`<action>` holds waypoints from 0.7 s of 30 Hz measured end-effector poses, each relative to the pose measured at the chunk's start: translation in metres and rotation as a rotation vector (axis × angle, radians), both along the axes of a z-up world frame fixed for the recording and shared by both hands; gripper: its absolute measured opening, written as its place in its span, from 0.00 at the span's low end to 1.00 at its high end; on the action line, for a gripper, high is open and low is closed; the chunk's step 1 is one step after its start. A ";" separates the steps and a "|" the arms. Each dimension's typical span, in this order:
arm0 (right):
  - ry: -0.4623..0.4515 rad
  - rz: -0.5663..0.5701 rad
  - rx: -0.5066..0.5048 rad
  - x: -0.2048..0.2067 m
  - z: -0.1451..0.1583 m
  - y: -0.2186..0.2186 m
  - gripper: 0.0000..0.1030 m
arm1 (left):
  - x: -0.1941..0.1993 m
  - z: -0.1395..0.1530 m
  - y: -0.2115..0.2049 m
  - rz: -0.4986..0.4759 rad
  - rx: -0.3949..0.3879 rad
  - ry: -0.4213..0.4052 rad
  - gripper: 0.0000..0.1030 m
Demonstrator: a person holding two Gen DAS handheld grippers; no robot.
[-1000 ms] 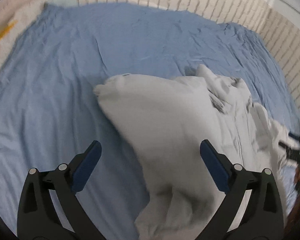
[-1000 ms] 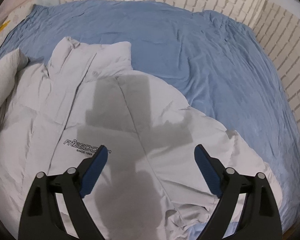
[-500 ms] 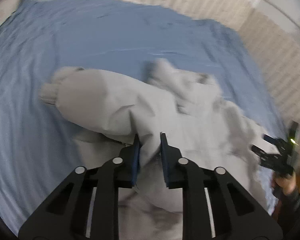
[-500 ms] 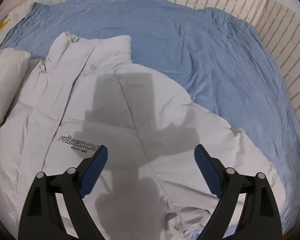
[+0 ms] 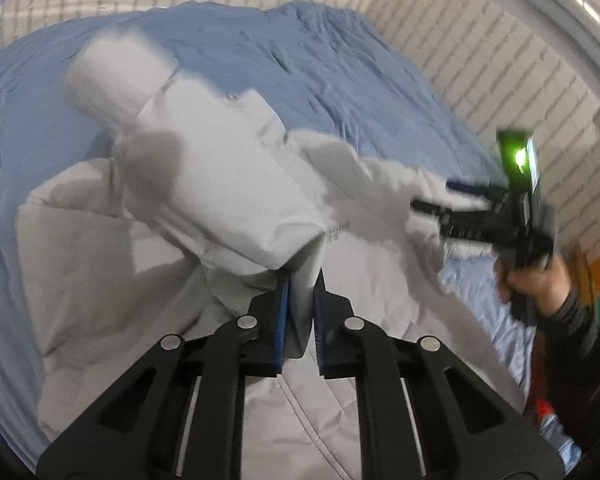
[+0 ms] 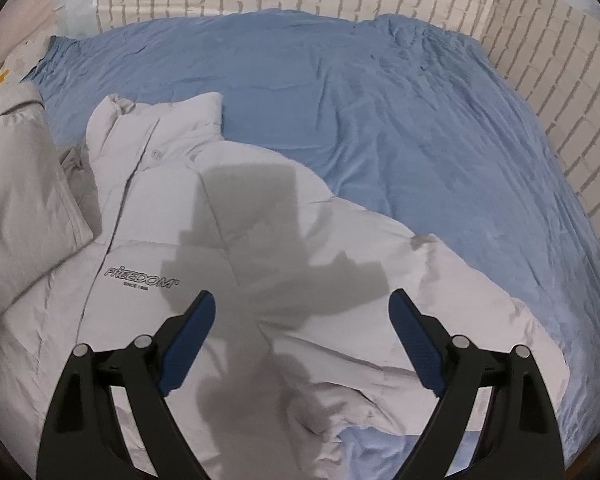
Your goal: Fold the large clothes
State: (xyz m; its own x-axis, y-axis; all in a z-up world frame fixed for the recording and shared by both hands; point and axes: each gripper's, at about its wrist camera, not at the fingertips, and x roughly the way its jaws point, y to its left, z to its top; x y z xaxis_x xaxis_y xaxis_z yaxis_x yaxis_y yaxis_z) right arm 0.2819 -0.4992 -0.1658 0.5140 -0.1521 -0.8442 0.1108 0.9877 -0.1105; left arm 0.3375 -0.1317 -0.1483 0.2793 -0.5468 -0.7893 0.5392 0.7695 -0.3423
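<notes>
**Left gripper took the sleeve**

One second before, the left gripper (image 5: 300, 280) stood spread above the jacket (image 6: 260, 248) on the bed (image 6: 380, 100). Now it was pinching the sleeve (image 5: 204, 168) and lifting it, probably toward the chest; the view was blurred. The right gripper (image 6: 300, 312) hovered spread over the jacket front, holding nothing.

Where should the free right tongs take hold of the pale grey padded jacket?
Probably the outstretched right sleeve of the pale grey padded jacket, approached from above. It lies flat on the blue bedsheet, uncovered, near the open right tongs, and looks unfolded.
</notes>
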 end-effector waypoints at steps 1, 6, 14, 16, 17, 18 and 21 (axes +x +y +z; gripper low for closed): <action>0.004 -0.007 0.008 0.000 -0.001 -0.002 0.86 | 0.000 -0.006 -0.001 -0.003 0.018 0.008 0.08; 0.048 -0.014 0.025 -0.002 -0.015 -0.004 0.86 | 0.008 -0.028 0.004 0.014 0.031 0.046 0.10; 0.087 -0.013 0.004 -0.010 -0.022 0.001 0.86 | -0.022 0.005 0.018 0.055 0.116 -0.090 0.82; 0.086 -0.004 -0.004 -0.012 -0.018 0.007 0.86 | -0.030 0.014 0.032 0.078 0.144 -0.126 0.86; 0.084 0.004 -0.006 -0.014 -0.015 0.011 0.86 | -0.034 0.018 0.042 0.090 0.148 -0.131 0.86; 0.083 0.011 -0.007 -0.015 -0.013 0.014 0.86 | -0.037 0.020 0.057 0.110 0.147 -0.131 0.86; 0.079 0.048 -0.030 -0.016 -0.004 0.030 0.86 | -0.042 0.026 0.091 0.170 0.159 -0.130 0.88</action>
